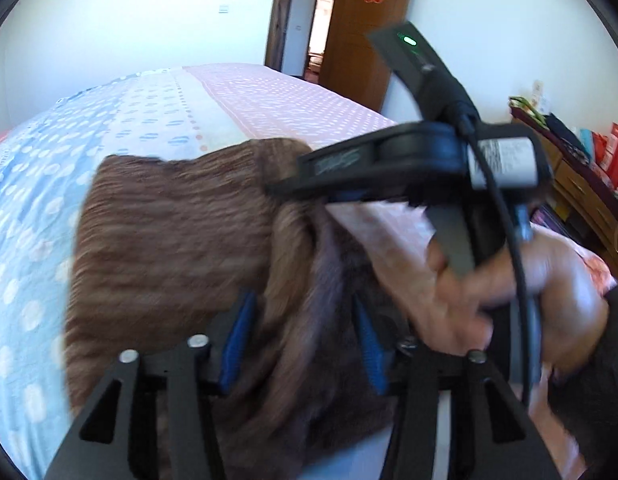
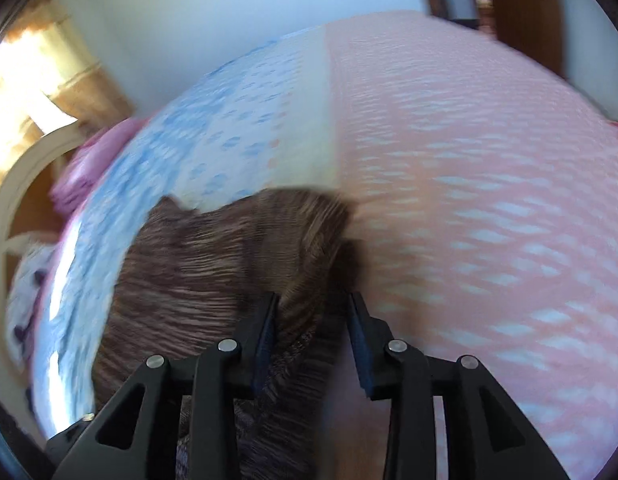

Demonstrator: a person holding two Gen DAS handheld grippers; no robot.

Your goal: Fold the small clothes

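Observation:
A brown ribbed knit garment (image 1: 169, 240) lies on the bed, partly folded, with a thick fold running toward the lens. My left gripper (image 1: 305, 336) is open; its blue pads (image 1: 239, 340) stand wide apart with that fold lying loose between them. In the right wrist view the same garment (image 2: 209, 264) sits at lower left. My right gripper (image 2: 313, 320) is open too: the cloth's edge rests against the left pad (image 2: 269, 336), with a gap to the other pad. The right tool's black housing (image 1: 409, 156) and the person's hand (image 1: 489, 292) hover over the garment's right side.
The bedsheet is blue-dotted on the left (image 1: 37, 200) and pink-dotted on the right (image 2: 489, 200). A wooden door (image 1: 365, 40) stands beyond the bed and a low wooden dresser (image 1: 581, 184) with clutter at far right. A curved headboard (image 2: 21, 176) and pink pillow (image 2: 93, 160) lie left.

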